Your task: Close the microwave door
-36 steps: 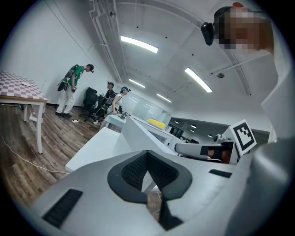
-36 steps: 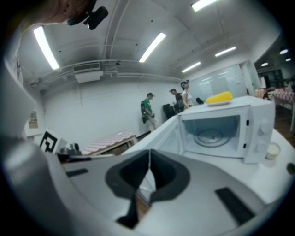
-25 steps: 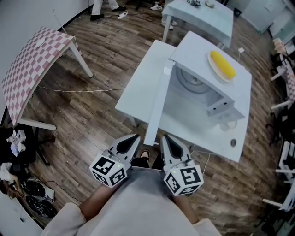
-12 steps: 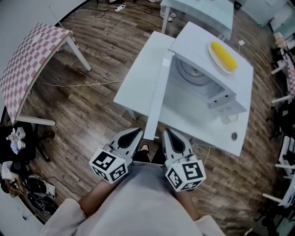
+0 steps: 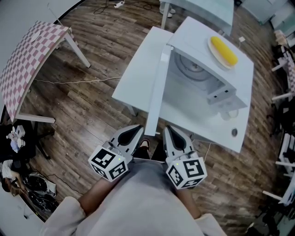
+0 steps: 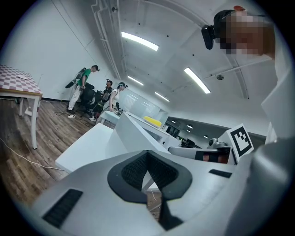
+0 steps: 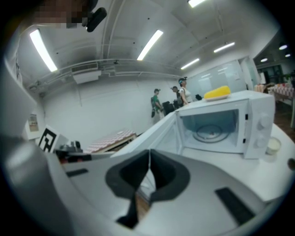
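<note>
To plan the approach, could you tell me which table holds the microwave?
The central white table holds the microwave, its door open; the pink-checked table stands off to the left, the pale table beyond.

The microwave (image 5: pixel 196 39) has a smooth, faintly glossy white casing; its door (image 5: pixel 156 94) matches. The floor (image 5: pixel 92 106) is matt brown wood plank. 1 checked cloth (image 5: pixel 27 60) looks soft.
</note>
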Demonstrator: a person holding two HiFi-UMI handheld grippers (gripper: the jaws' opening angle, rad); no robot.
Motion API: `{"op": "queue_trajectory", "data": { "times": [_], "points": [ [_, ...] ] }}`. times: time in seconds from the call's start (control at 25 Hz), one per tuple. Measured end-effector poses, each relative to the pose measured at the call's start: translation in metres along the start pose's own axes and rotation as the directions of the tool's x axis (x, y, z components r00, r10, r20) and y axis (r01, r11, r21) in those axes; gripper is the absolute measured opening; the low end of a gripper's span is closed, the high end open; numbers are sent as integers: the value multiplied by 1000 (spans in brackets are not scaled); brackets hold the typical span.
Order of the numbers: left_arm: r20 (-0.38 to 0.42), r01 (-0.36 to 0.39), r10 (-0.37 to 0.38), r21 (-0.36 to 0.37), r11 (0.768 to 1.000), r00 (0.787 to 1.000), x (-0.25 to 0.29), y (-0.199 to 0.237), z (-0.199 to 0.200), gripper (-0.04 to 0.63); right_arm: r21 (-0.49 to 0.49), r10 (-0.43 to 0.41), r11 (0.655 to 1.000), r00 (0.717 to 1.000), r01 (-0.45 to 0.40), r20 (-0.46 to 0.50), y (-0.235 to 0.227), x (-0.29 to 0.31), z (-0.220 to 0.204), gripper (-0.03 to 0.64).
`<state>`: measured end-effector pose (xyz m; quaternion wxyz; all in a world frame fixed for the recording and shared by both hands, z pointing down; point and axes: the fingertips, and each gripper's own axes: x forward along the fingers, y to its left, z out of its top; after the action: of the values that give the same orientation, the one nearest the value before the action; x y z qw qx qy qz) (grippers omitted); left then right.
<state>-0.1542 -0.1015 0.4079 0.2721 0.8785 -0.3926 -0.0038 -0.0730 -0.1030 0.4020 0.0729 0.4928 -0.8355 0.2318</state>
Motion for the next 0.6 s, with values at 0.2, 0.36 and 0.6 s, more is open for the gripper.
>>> {"op": "queue_trajectory", "data": {
  "times": [0.2, 0.36, 0.6],
  "points": [
    [-10, 15, -15, 5, 1000, 1000, 3, -6, -1, 18, 11, -15, 1000, 1000, 15, 6, -5, -6, -1, 23],
    [-22, 28, -28, 10, 1000, 999, 8, -12, -2, 20, 27, -20, 999, 1000, 19, 5, -10, -9, -2, 25],
    [-35, 51, -51, 10, 999, 998, 15, -20, -5, 18, 41, -29, 999, 1000, 29, 9, -16, -13, -4, 25]
  ]
}}
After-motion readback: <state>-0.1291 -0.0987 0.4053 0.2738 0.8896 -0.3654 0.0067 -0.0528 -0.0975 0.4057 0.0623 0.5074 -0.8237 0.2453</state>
